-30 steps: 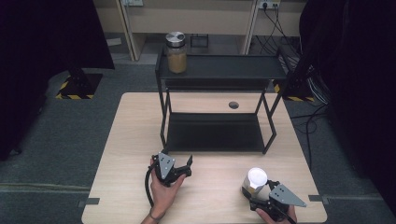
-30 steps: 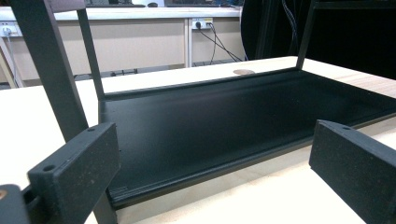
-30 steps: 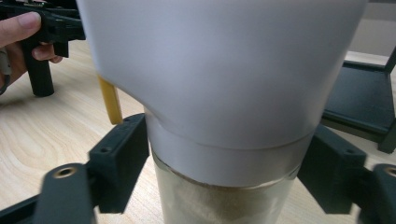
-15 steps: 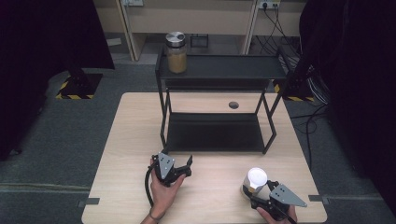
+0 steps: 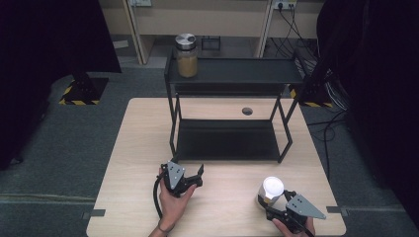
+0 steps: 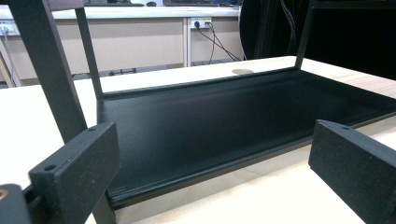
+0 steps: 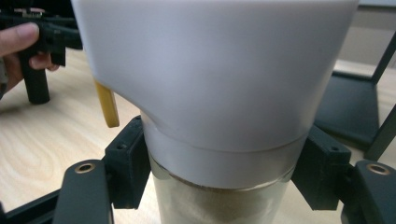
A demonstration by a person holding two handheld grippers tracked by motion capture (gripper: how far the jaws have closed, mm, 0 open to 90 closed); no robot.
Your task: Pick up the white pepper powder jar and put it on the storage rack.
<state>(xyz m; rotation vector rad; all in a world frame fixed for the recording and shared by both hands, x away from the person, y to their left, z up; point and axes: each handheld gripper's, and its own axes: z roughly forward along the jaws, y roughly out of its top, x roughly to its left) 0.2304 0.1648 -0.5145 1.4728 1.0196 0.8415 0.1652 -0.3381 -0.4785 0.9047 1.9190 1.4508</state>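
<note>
Light wood table, grey carpet around; right gripper just clamped the white-lidded jar, left gripper wide open, empty.

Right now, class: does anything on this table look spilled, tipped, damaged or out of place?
Nothing stands out. The white-lidded jar stands upright in the right gripper, the steel-lidded jar stands upright on the rack, and the table shows no spill.
</note>
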